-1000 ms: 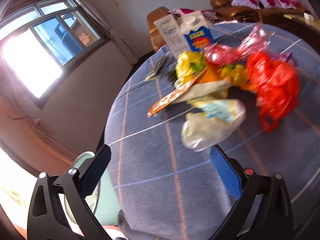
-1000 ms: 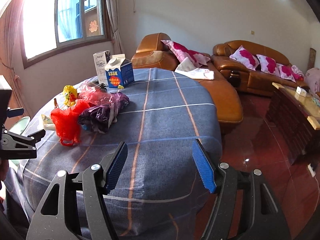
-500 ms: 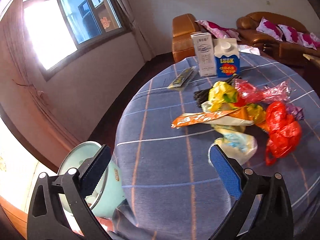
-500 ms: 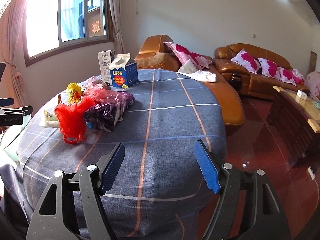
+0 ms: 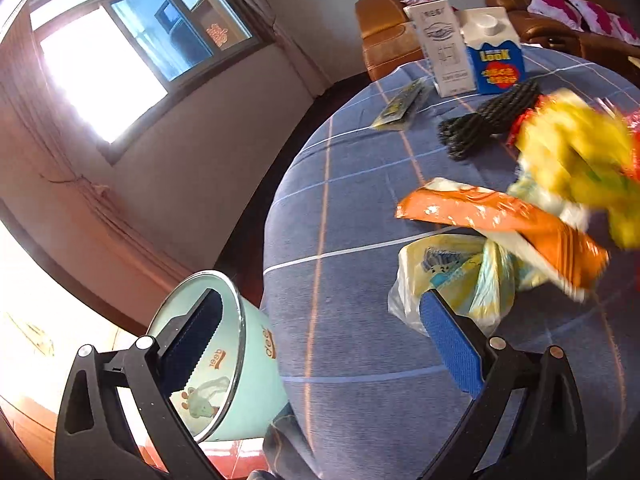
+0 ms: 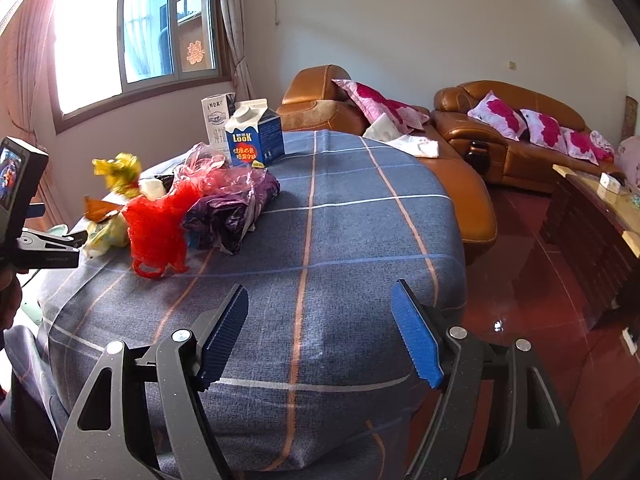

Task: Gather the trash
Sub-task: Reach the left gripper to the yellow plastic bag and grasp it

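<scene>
Trash, a crumpled yellow-white plastic bag, lies just beyond the left gripper, off its right pad; jaws spread, empty. Orange foil wrapper stretches crosswise behind. Right gripper, also spread, sits well apart.

Each gripper has a black, speckled plastic frame with triangular cut-outs and round silver screw heads at the joints. The left gripper and the right gripper both carry flat blue pads with fine ribs and a toothed edge. From the right wrist view, the left unit bears a small black camera with a lit screen.
</scene>
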Demonstrator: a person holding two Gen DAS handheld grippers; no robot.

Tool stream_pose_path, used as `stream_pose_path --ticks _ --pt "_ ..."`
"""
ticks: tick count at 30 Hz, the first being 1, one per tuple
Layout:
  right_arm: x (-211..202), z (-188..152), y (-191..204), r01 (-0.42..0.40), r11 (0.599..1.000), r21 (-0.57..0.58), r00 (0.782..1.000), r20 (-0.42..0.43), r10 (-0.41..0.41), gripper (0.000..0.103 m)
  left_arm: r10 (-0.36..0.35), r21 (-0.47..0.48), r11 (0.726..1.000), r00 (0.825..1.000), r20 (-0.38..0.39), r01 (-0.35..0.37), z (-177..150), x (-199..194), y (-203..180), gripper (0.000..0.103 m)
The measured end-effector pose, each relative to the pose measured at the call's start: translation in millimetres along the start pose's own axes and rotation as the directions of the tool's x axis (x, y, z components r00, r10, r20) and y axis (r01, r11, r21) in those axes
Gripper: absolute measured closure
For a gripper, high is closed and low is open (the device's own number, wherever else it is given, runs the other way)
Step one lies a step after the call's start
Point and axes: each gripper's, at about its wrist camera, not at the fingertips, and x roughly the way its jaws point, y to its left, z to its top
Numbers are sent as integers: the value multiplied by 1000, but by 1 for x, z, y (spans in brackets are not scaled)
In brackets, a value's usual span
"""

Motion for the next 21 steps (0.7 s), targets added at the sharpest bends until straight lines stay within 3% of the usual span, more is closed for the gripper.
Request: stream_pose_path --ticks 2,8,11,17,21 --pt "-1 0 1 2 1000 0 1000 3 -2 30 -5 -30 1000 1000 13 6 2 -4 11 6" --pt "-1 0 3 0 1000 -9 1000 5 0 28 -159 -46 986 986 57 162 8 -19 7 6" --pt "-3 0 3 3 1000 -12 1000 11 -3 28 -156 -38 987 987 46 157 8 -15 1 6" --pt "-3 1 0 6 1000 4 1000 15 -6 28 -101 -95 990 992 78 109 -12 -36 28 6" --pt "-3 1 4 8 1000 -9 1000 19 -8 28 -132 -130 981 988 82 142 -39 -64 39 6"
